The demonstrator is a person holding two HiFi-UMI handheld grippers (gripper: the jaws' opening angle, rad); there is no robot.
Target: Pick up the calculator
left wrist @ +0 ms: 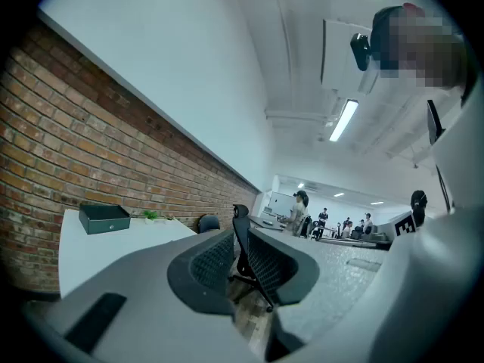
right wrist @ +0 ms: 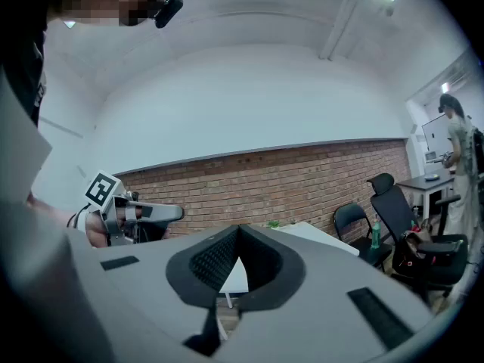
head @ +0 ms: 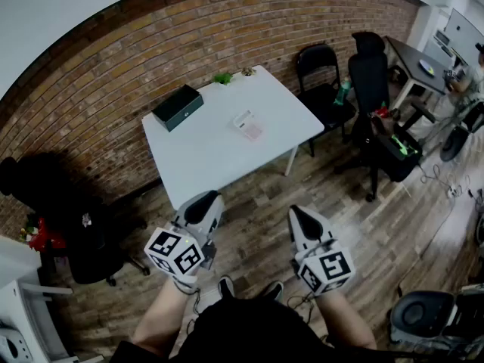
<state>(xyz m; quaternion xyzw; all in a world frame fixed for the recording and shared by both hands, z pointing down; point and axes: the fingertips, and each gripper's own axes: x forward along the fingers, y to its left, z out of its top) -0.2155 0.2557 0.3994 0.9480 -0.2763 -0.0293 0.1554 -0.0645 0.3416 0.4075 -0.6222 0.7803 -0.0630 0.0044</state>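
Held the left gripper [head: 203, 205] and the right gripper [head: 301, 219] level over the wooden floor [head: 253, 203], side by side, short of the near edge of the white worktop [head: 204, 157] and touching nothing on it. Found the calculator [head: 247, 125] lying flat on the worktop, right of its middle, alone on bare surface and well apart from both grippers. Saw a dark green box [head: 178, 107] resting near the worktop's far left edge, and a small green sprig [head: 222, 78] at its far edge, close to the brick wall [head: 113, 59] behind the worktop. Noted a black chair [head: 321, 70] just beyond the worktop's right side. Read the left fingers [left wrist: 204, 267] in the left gripper view as drawn together, only a thin slit between the pads and nothing caught in it. Read the right fingers [right wrist: 214, 259] in the right gripper view as pressed together too, tips meeting, empty. Caught the dark green box [left wrist: 104, 218] in the left gripper view as well, on the worktop's far side.
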